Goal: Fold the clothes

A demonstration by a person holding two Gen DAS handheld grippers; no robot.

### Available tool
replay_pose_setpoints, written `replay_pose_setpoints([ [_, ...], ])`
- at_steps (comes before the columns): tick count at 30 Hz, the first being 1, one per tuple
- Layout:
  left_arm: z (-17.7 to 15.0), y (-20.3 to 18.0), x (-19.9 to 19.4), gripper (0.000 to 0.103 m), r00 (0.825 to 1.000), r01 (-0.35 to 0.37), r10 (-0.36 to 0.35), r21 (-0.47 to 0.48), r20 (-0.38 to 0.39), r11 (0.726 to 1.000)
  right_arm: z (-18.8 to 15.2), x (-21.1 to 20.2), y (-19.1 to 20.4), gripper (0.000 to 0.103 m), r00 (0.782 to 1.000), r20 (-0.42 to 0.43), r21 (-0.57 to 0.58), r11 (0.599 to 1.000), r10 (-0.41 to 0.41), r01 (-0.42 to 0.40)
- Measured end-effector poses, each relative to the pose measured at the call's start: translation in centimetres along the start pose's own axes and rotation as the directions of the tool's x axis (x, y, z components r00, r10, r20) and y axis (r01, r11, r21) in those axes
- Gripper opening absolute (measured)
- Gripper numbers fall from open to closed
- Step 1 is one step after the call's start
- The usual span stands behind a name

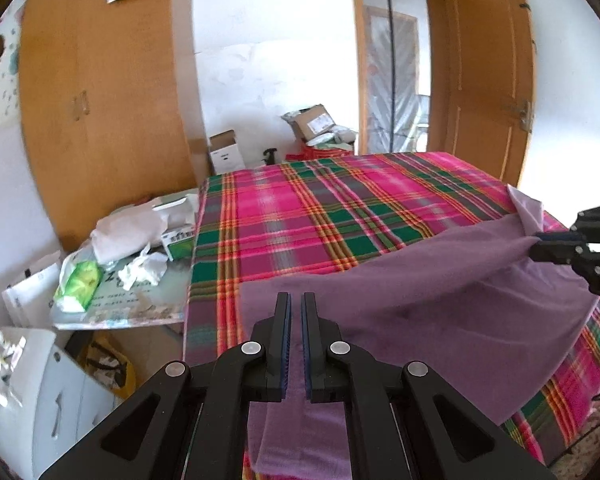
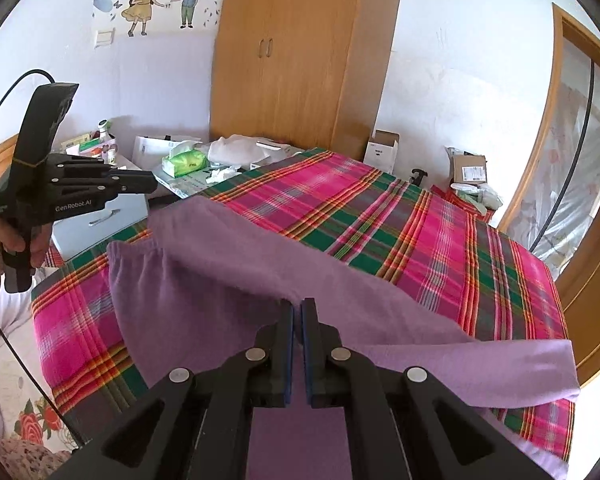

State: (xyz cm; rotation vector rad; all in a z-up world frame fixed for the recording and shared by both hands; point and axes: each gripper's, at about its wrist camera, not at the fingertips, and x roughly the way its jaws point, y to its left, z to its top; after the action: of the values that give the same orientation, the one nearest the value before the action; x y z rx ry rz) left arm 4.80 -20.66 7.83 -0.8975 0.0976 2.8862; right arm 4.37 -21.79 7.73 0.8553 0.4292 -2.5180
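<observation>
My right gripper (image 2: 299, 307) is pinched tight on a fold of the purple garment (image 2: 228, 280), lifting it off the plaid bed (image 2: 380, 216) ahead. My left gripper (image 1: 296, 300) has its fingers nearly together with a thin gap; purple cloth lies under them, but I cannot tell whether they grip it. The garment spreads between both grippers.

Purple garment (image 2: 228, 280) draped over plaid bed, edge lifted
</observation>
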Motion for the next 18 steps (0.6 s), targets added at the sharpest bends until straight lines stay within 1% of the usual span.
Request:
replay_pose_setpoints([
  [5,-1.5,0.8,0.6,0.005,0.997,0.057,-0.062,-0.134,-0.036,0.989,-1.2,0.5,0.3,0.004,1.0,-0.016,0.019,1.0,0.0,0.0],
  [8,-2.5,1.2,0.9,0.005,0.993,0.088,-0.101,-0.214,-0.054,0.973,-1.6,0.8,0.4,0.004,1.0,-0.018,0.027,1.0,-0.006,0.007],
  [11,-3.4,1.7,1.3,0.005,0.988,0.116,-0.142,-0.294,-0.069,0.949,-2.1,1.1,0.5,0.004,1.0,-0.022,0.036,0.999,-0.01,0.01],
  [14,-4.3,2.2,1.6,0.016,0.98,0.141,-0.183,-0.371,-0.08,0.918,-2.5,1.3,0.7,0.004,1.0,-0.022,0.033,0.999,-0.019,0.02],
  [15,-4.5,2.2,1.9,0.022,0.976,0.152,-0.202,-0.398,-0.085,0.905,-2.6,1.4,0.8,0.004,1.0,-0.022,0.035,0.999,-0.02,0.021],
  [16,-4.7,2.1,2.1,0.026,0.971,0.164,-0.223,-0.424,-0.092,0.891,-2.8,1.5,0.8,0.004,1.0,-0.022,0.037,0.999,-0.021,0.021],
  [18,-5.1,2.2,2.7,0.036,0.96,0.186,-0.264,-0.486,-0.097,0.854,-3.1,1.6,0.8,0.004,1.0,-0.018,0.048,0.999,-0.019,0.02],
])
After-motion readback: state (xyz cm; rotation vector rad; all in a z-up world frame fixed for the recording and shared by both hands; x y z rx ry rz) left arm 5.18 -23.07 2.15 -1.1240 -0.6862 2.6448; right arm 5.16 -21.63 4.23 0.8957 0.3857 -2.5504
